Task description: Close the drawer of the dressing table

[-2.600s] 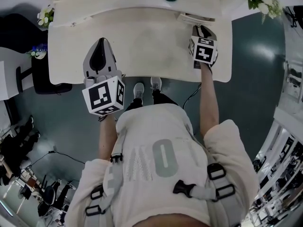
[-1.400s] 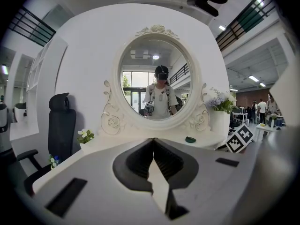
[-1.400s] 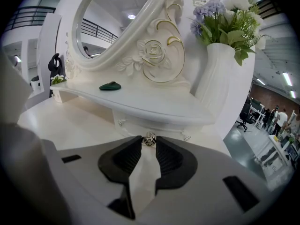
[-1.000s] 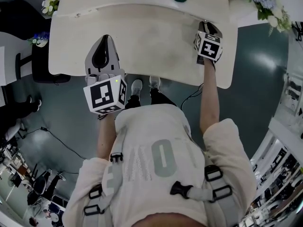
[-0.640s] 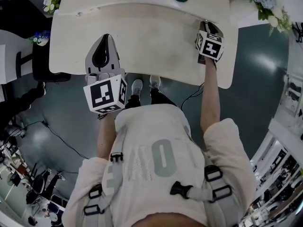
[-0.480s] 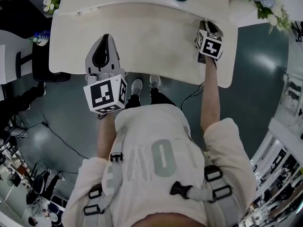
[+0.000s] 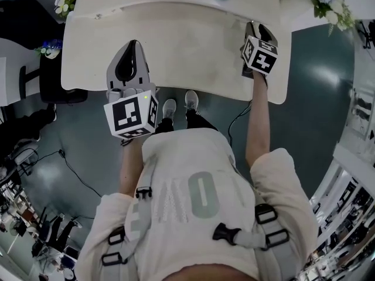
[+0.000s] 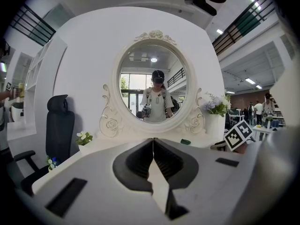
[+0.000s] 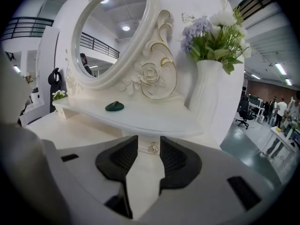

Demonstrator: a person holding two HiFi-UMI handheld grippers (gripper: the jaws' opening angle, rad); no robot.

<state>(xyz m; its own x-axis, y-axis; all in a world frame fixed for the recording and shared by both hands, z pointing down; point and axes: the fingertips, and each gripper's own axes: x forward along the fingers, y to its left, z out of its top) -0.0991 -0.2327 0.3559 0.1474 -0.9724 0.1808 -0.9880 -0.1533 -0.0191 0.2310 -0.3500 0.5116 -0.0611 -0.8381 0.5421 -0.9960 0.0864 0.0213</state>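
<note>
one: where was the drawer [image 9: 144, 149] located?

two: it sat pushed in beneath the upper shelf [image 9: 140, 118] of the dressing table [image 7: 176, 51], at the table's right end. its front appeared flush with the panel around it. its small metal knob [image 9: 153, 148] faced the right gripper [image 9: 149, 140].

one: state of the right gripper?

two: released. its jaws were opening. the knob showed in the gap between them, and neither pad pressed on it.

one: and the left gripper [image 8: 153, 140]?

two: clenched. its jaws were together with nothing between them. it hung over the left part of the tabletop, well apart from the drawer, and pointed at the oval mirror [image 8: 152, 86].

one: surrounding items?

two: a dark green object [image 9: 115, 106] lay on the shelf below the mirror. a white vase of flowers [image 9: 208, 86] stood just beside the mirror frame on the right. a black chair [image 8: 58, 130] stood beyond the table's left end. the person's reflection showed in the mirror.
</note>
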